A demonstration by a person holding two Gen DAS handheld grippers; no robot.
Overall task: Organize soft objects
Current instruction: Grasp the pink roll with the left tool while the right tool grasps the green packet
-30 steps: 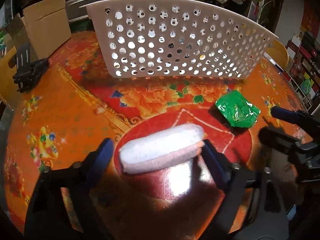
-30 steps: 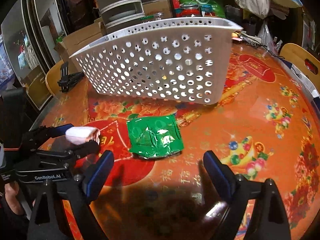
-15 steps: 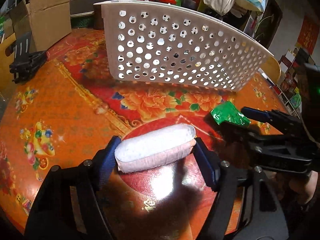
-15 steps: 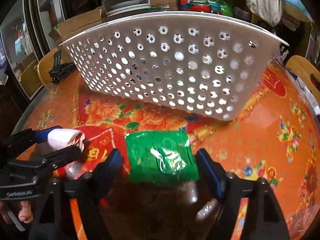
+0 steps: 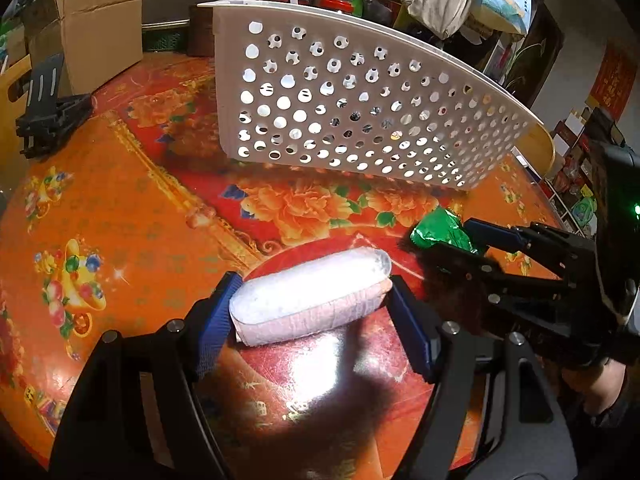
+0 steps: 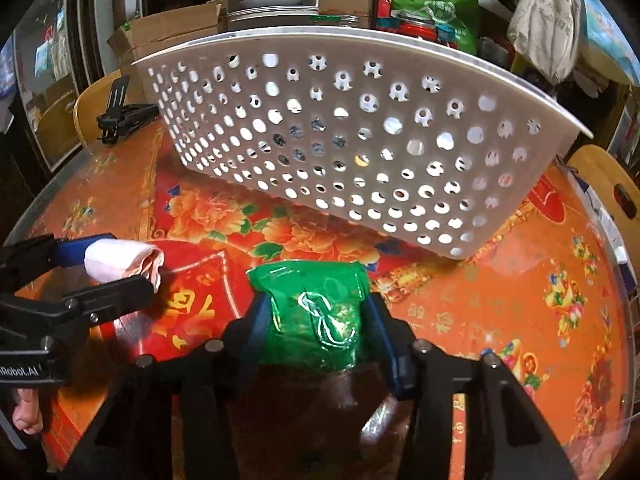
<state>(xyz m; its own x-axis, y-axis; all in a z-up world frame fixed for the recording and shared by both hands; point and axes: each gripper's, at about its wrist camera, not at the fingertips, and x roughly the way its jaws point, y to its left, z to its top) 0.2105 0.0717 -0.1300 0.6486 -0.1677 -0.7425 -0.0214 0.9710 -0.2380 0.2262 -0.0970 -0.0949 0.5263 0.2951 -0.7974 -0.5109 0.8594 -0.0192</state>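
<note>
My left gripper (image 5: 310, 312) is shut on a rolled pink and white towel (image 5: 308, 298), its blue pads pressing both ends, just above the red table. The towel also shows in the right wrist view (image 6: 120, 260). My right gripper (image 6: 316, 320) is shut on a green shiny packet (image 6: 316, 312), which bulges between the pads. The packet's tip shows in the left wrist view (image 5: 440, 232). A white perforated basket (image 5: 360, 116) stands beyond both, also in the right wrist view (image 6: 360, 136).
The round table (image 5: 120, 220) has a red and orange flowered cover. A black clamp-like tool (image 5: 48, 112) lies at its far left edge. Cardboard boxes (image 5: 92, 24), bags and shelves crowd behind the table. A wooden chair (image 6: 604, 184) stands at the right.
Both grippers closed: the left onto the towel roll, the right moved forward over the green packet and closed on it. Both views moved nearer the basket.
</note>
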